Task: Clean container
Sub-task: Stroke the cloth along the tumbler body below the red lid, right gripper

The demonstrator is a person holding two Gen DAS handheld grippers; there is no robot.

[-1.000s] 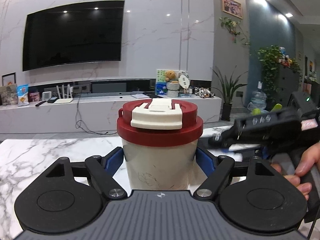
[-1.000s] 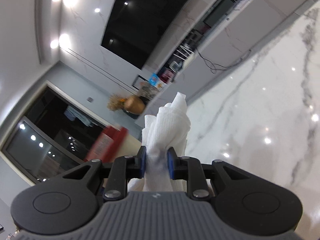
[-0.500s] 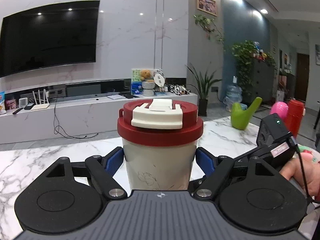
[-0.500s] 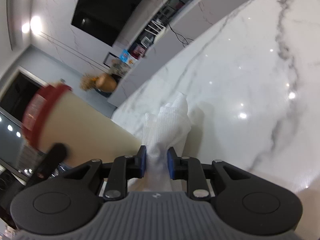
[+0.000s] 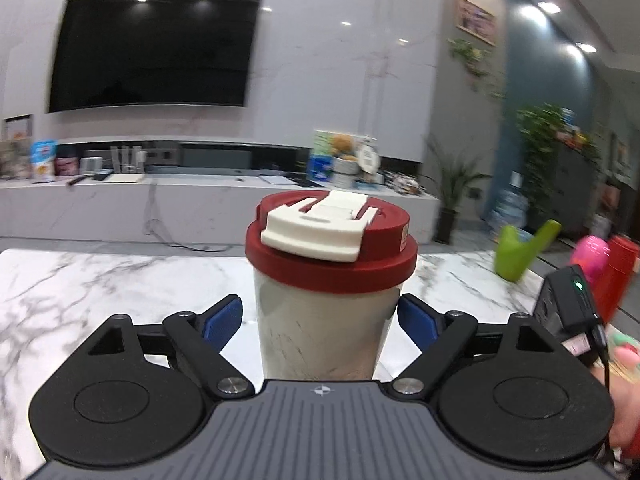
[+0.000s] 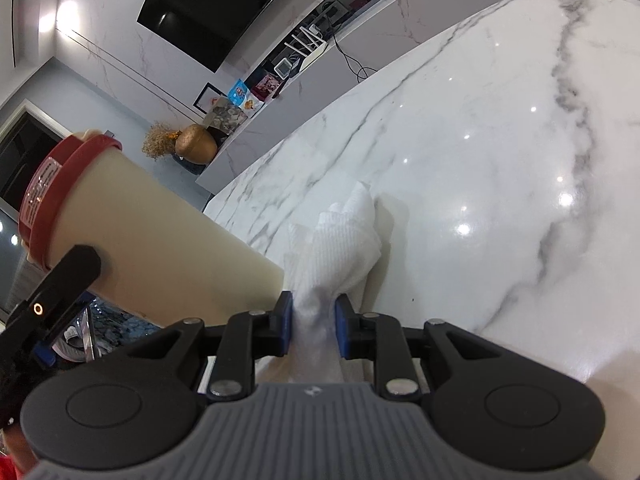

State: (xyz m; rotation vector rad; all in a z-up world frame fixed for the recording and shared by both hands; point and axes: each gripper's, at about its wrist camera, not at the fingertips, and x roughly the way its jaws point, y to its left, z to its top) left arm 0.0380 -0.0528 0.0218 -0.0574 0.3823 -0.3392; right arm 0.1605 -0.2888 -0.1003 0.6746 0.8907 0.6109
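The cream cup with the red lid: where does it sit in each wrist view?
Left wrist: cream cup with the red lid centre, upright between the left gripper fingers.
Right wrist: the cup at left, beside the white paper towel in the right gripper.
Shared landmark: black wall television.

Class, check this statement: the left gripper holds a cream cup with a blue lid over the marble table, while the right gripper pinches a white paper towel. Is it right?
Not quite. The lid is red with a cream flip cap, not blue, as the left wrist view shows. The rest stands: the left gripper holds the cream cup over the marble table, and the right gripper pinches the white paper towel.
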